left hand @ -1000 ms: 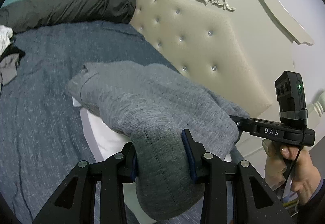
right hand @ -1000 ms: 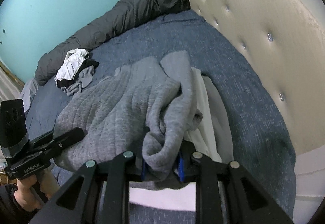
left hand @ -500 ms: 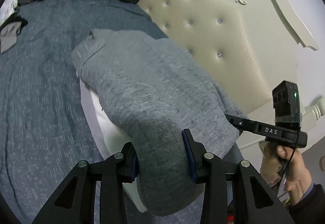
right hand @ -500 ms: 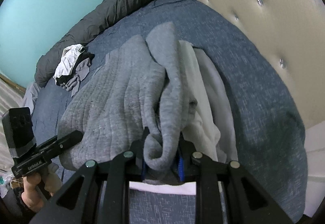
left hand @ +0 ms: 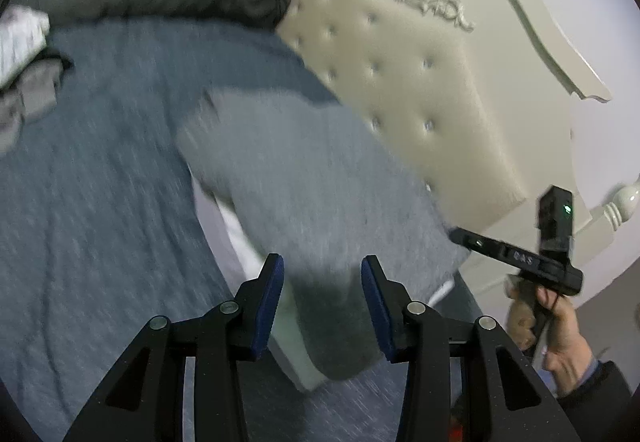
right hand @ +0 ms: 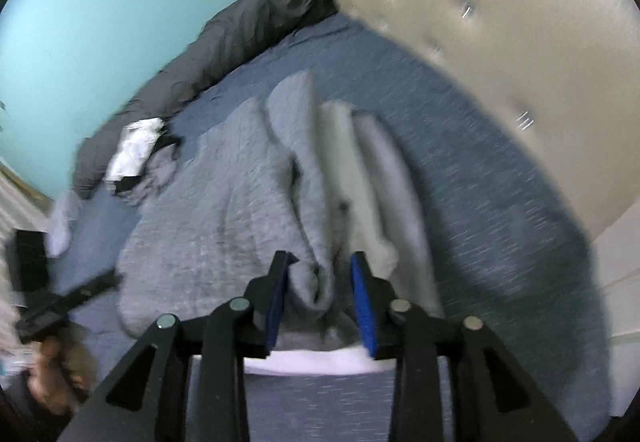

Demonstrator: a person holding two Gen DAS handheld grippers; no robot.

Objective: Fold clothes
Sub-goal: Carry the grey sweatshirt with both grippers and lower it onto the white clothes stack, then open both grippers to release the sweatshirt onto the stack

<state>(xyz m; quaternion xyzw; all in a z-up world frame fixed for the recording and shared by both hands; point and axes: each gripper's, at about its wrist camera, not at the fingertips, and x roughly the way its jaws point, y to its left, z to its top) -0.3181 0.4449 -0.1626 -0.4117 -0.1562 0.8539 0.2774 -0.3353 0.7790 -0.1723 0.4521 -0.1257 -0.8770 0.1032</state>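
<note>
Grey sweater (left hand: 304,177) cloth sits between the blue pads of both grippers. Our left gripper (left hand: 322,294) stands parted, jaws slack around a hem fold; our right gripper (right hand: 320,292) likewise gapes about a bunched fold, barely touching. Beyond, the sweater lies spread on the bed (left hand: 100,161), over white cloth (right hand: 312,362). Risk, we judge: loosened folds slump or snag on withdrawing pads, undoing the fold.
</note>
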